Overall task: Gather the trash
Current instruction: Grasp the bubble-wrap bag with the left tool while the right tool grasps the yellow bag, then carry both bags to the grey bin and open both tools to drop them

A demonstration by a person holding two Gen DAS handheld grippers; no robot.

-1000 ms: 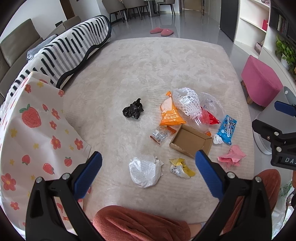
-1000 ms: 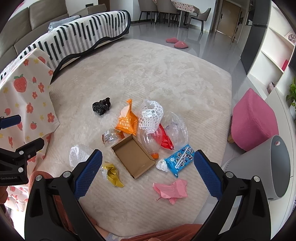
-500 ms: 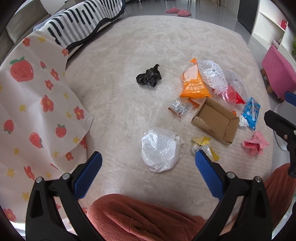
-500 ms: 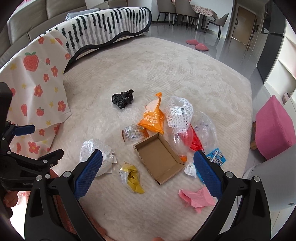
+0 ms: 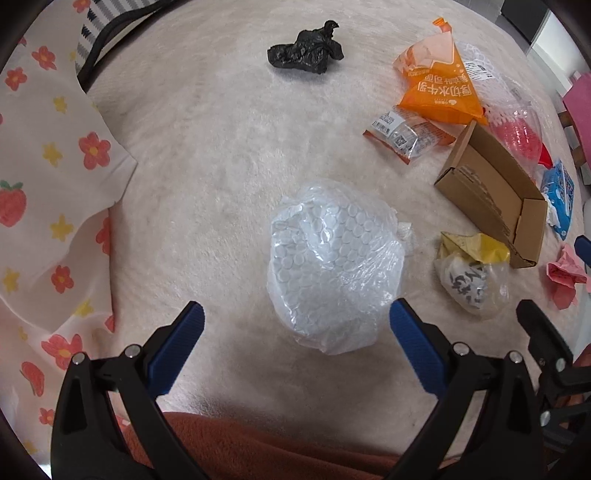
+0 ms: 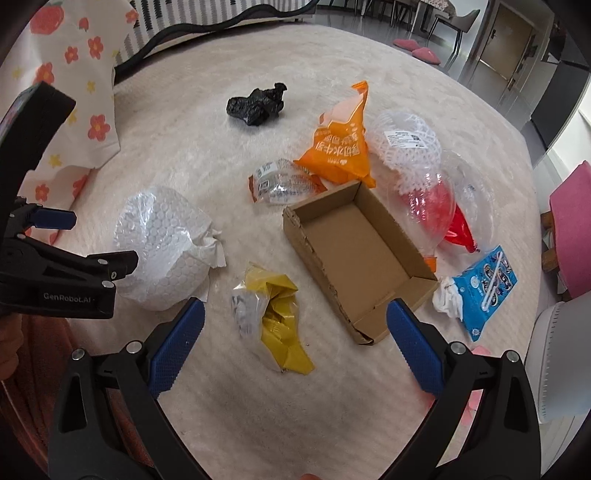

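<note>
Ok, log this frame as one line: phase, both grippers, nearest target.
phase: approach | left gripper: open, over bubble wrap wad | right gripper: open, near yellow wrapper | nothing held

A pale cream shaggy rug (image 6: 207, 155) covers most of the floor, with glossy grey tiles (image 6: 491, 88) beyond it. Dining chairs (image 6: 443, 18) and a brown door (image 6: 506, 55) stand at the far end. A pink stool (image 6: 570, 225) sits at the rug's right edge, a strawberry-and-flower printed cloth (image 5: 48, 184) at its left

Both wrist views look down, sharing the bubble wrap (image 5: 334, 266).
</note>
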